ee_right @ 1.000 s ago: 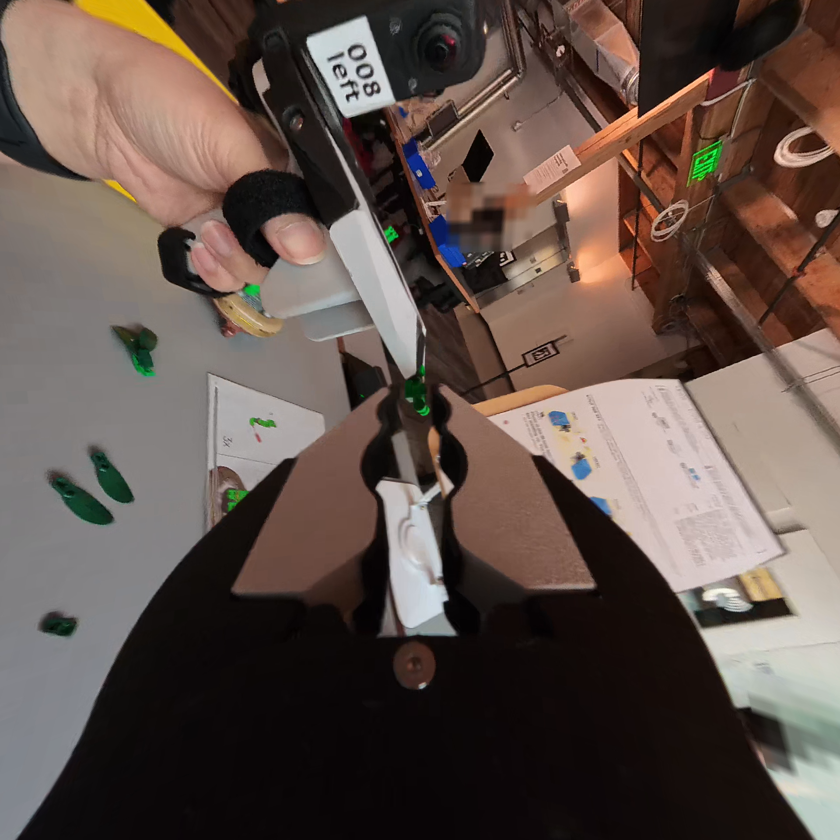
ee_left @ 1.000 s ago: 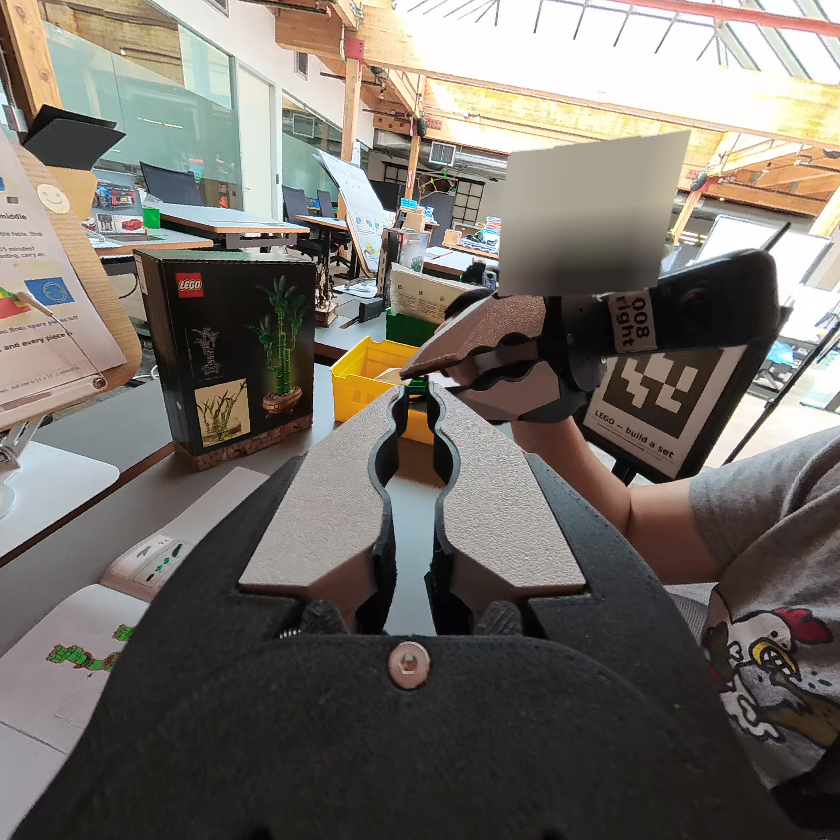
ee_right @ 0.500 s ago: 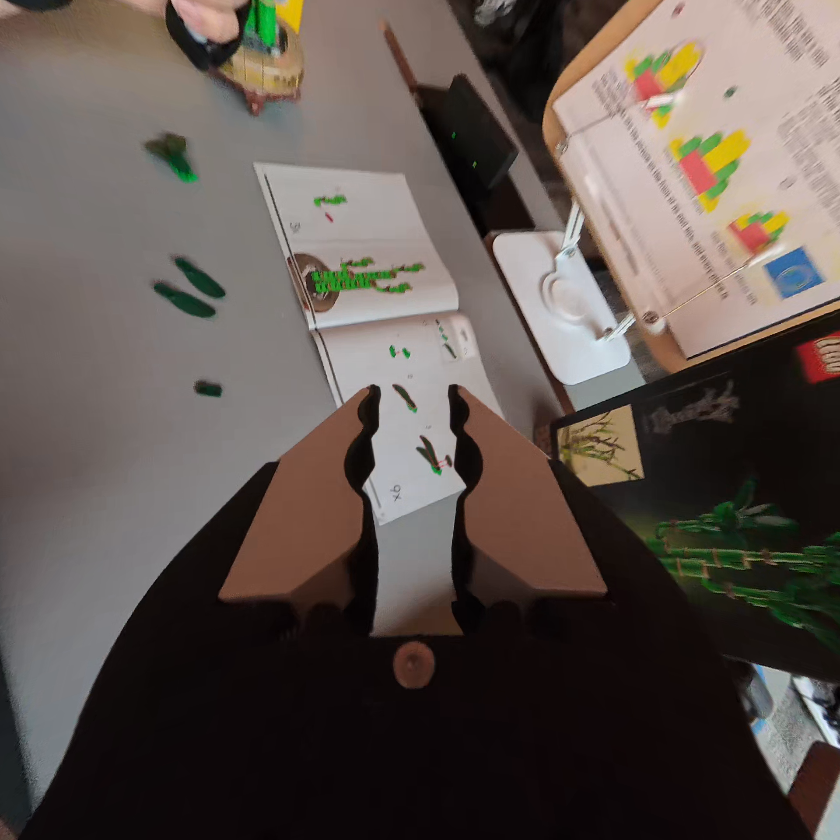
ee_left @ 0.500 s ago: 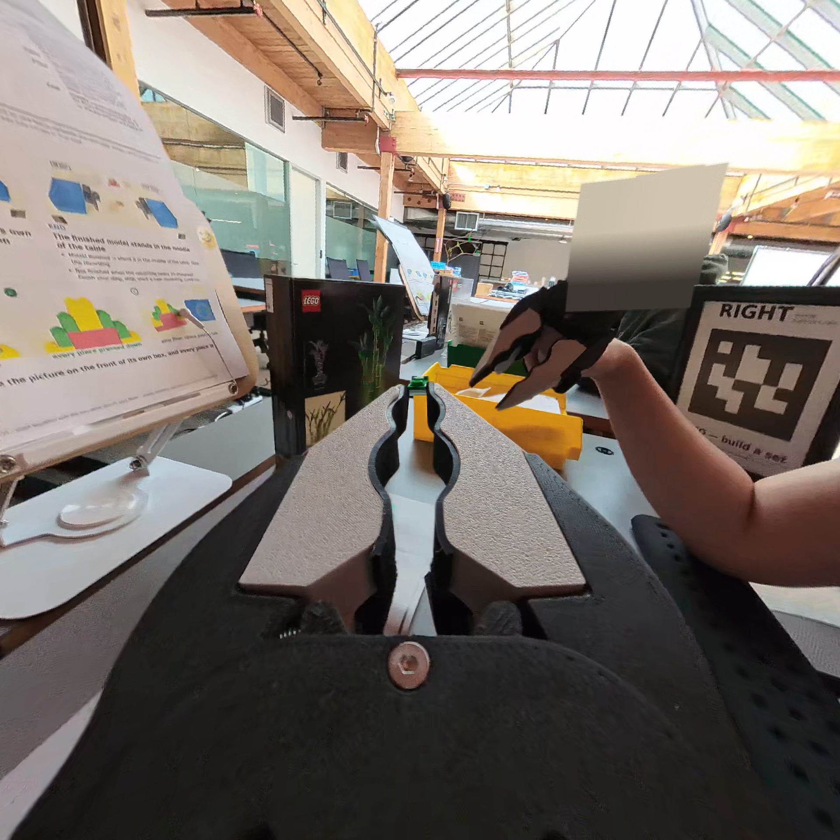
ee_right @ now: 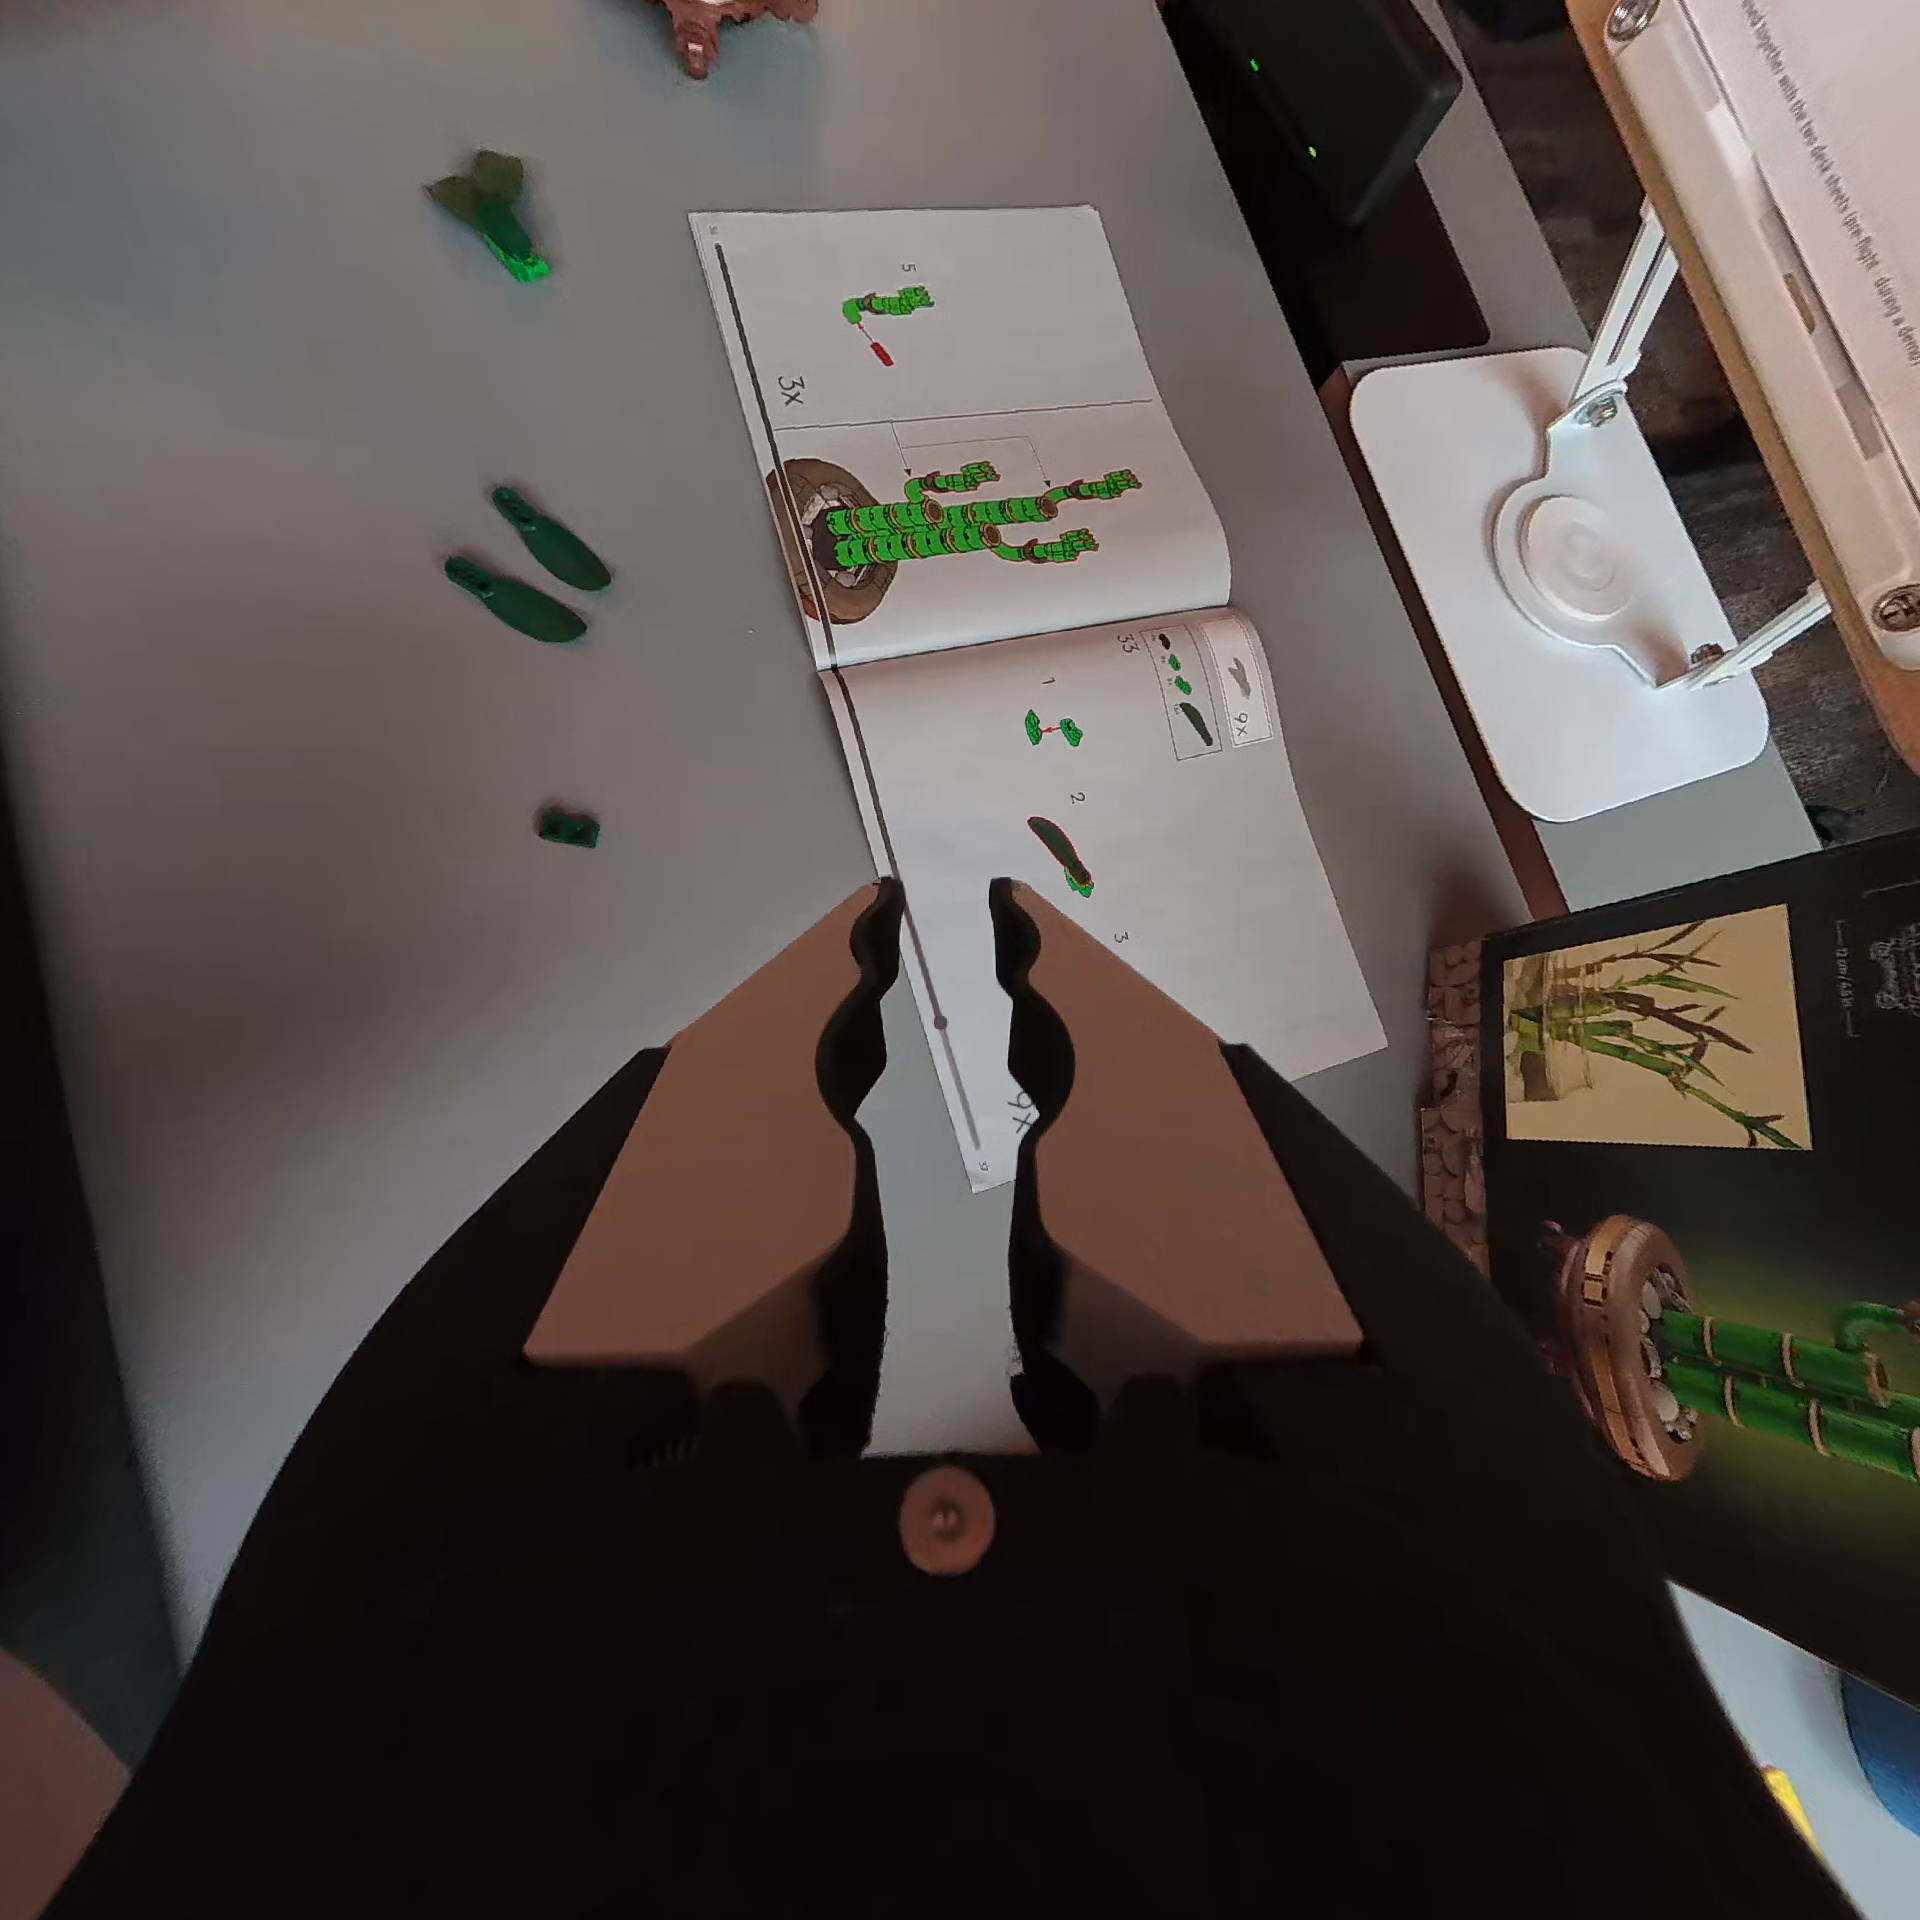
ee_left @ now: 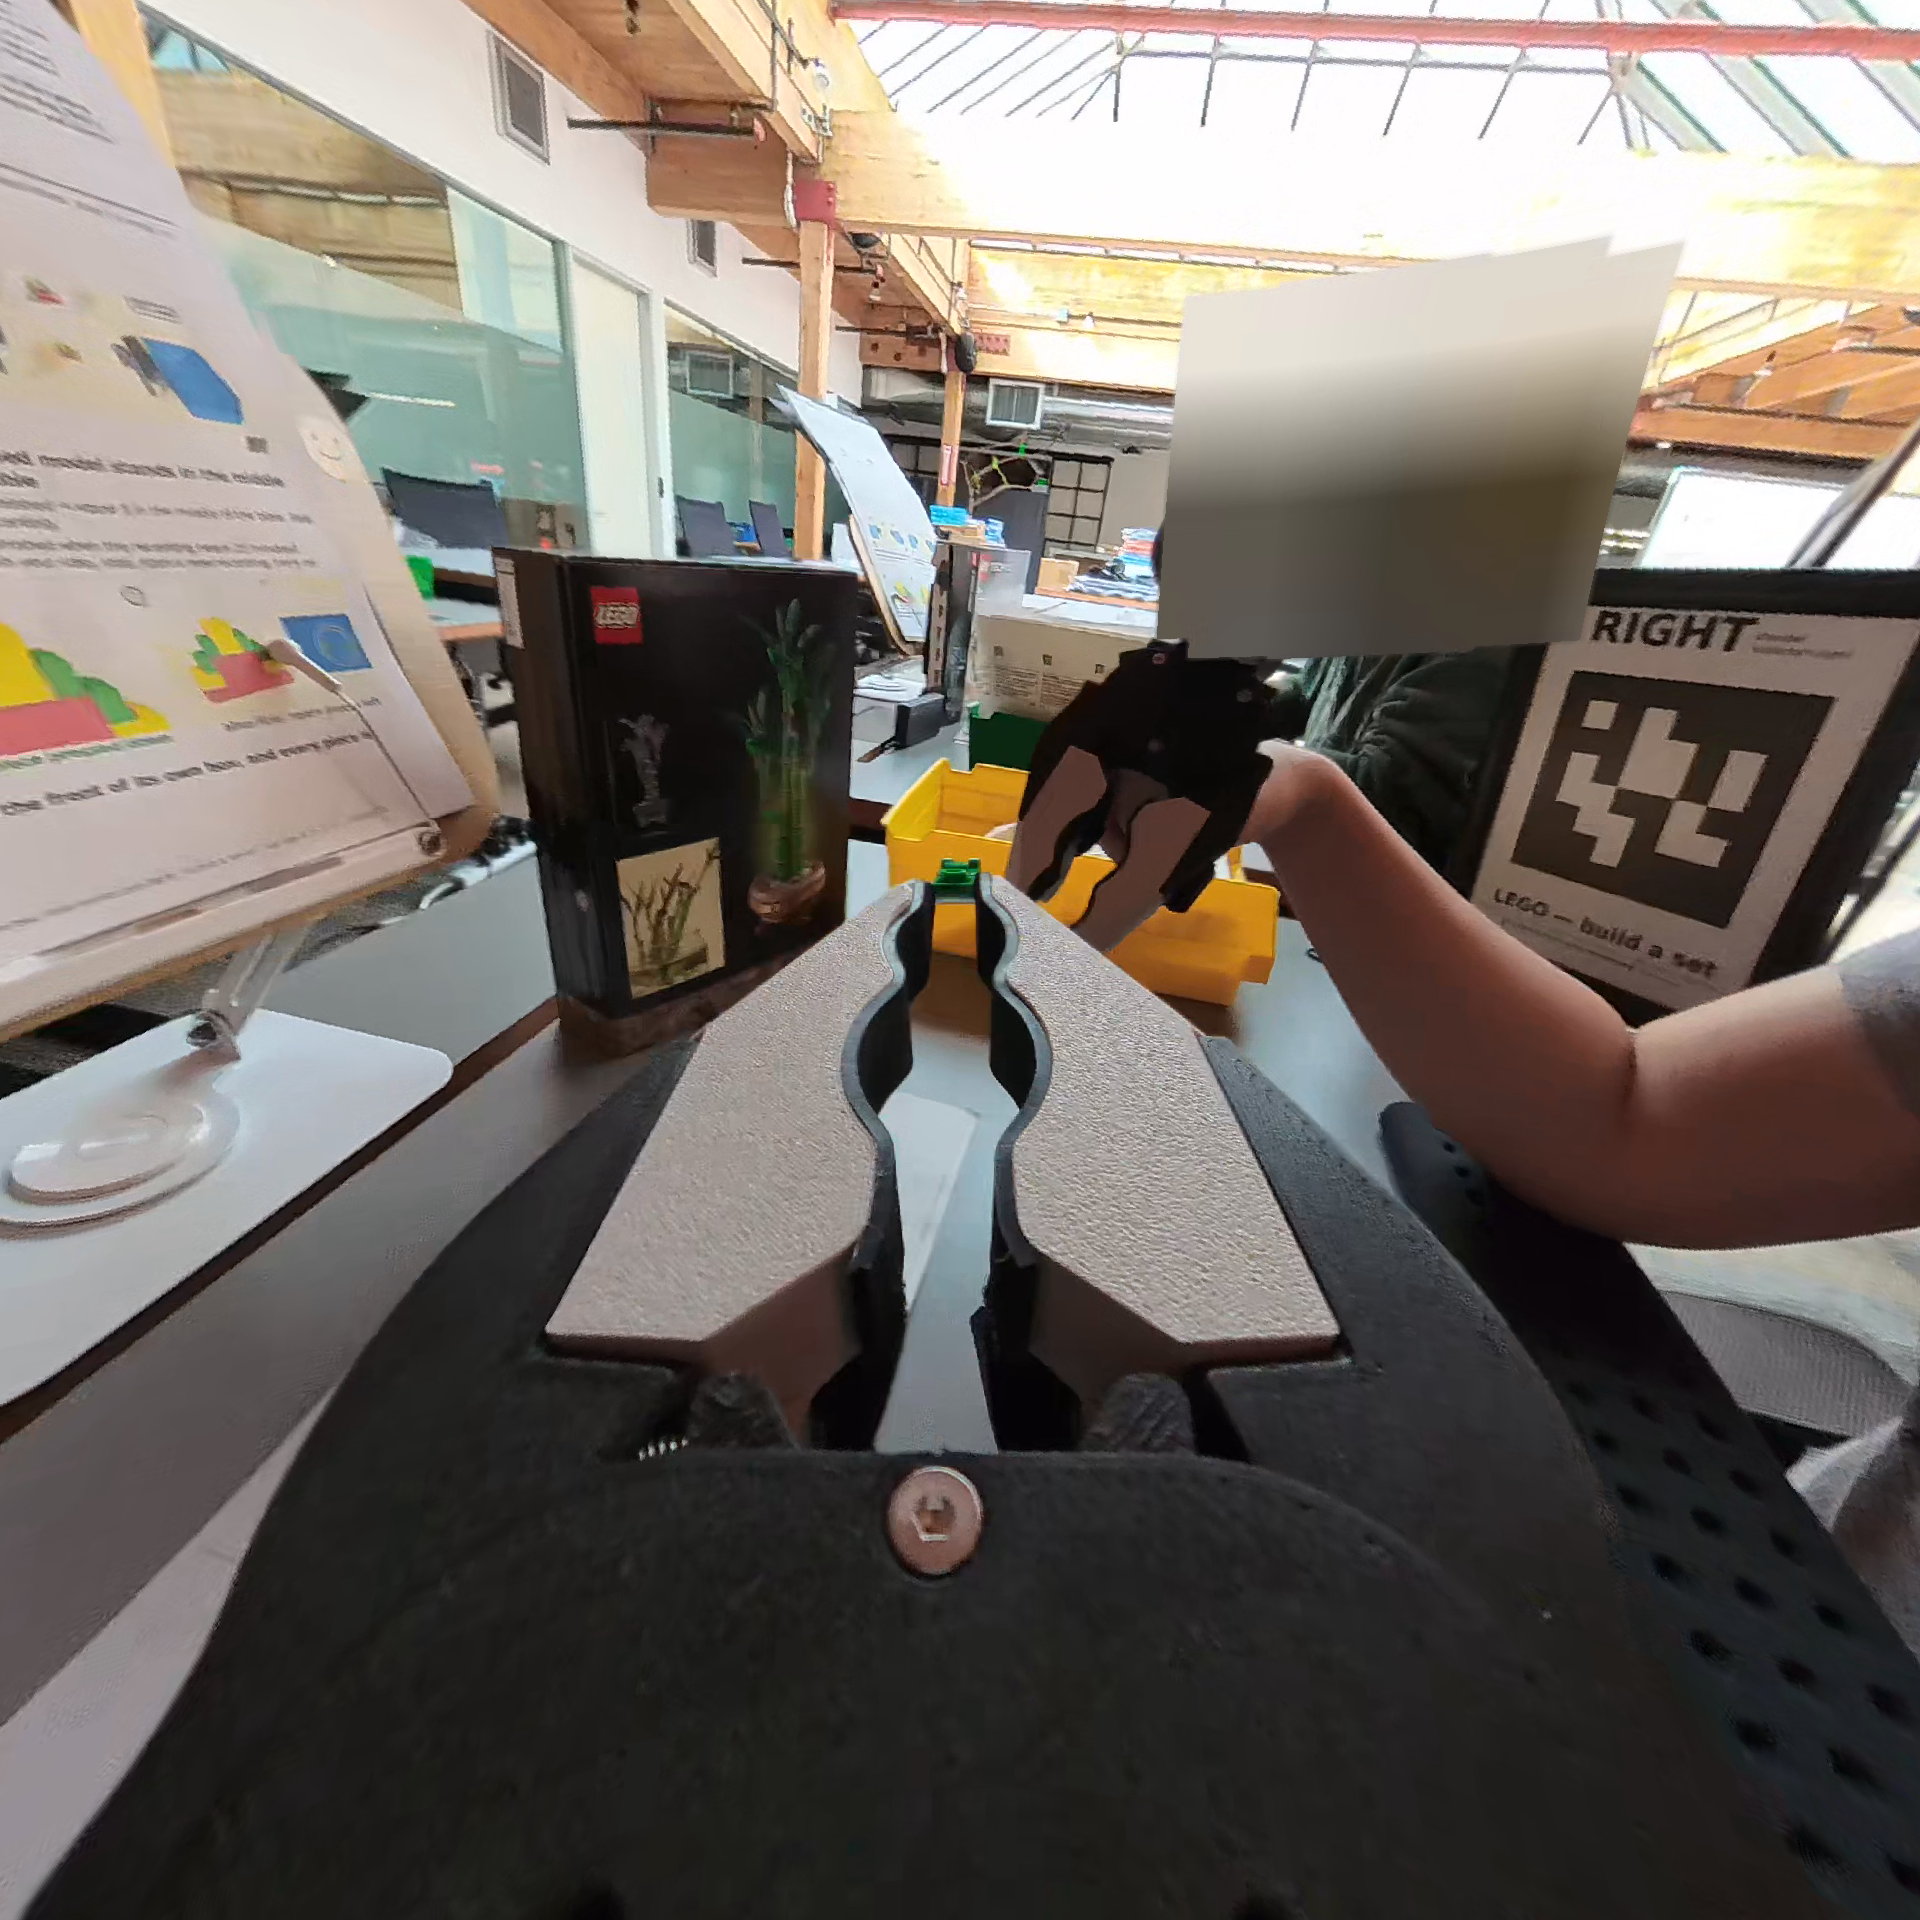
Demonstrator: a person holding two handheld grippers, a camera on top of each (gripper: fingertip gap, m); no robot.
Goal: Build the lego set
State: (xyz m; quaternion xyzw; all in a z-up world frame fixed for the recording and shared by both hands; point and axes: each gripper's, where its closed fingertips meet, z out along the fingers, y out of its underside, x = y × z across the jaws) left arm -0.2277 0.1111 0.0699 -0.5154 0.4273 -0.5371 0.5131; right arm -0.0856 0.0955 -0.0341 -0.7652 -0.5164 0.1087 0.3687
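The right gripper (ee_right: 940, 888), now parted and empty, is swinging away over the booklet (ee_right: 1039, 623); the left gripper (ee_left: 954, 894) is still pinching the green piece (ee_left: 954, 876), so another part looks next.

Your left gripper (ee_left: 954, 899) is pinched on a small green brick (ee_left: 956, 875), whose studded top pokes up between the fingertips. Take the yellow bin (ee_left: 1195, 940) as your landmark: the brick sits in front of its left end. Your right gripper (ee_left: 1081, 920) hangs over the bin with its fingers spread and pointing down, nothing visible between them; your bare forearm (ee_left: 1558, 1070) reaches in from the bin's right. Left of the bin stands the dark set box (ee_left: 691, 790), upright. Further left of that is a tilted instruction sheet (ee_left: 177, 582) on a white stand (ee_left: 177, 1122). Right of the bin, behind your forearm, stands a black-and-white marker sign (ee_left: 1683, 800).
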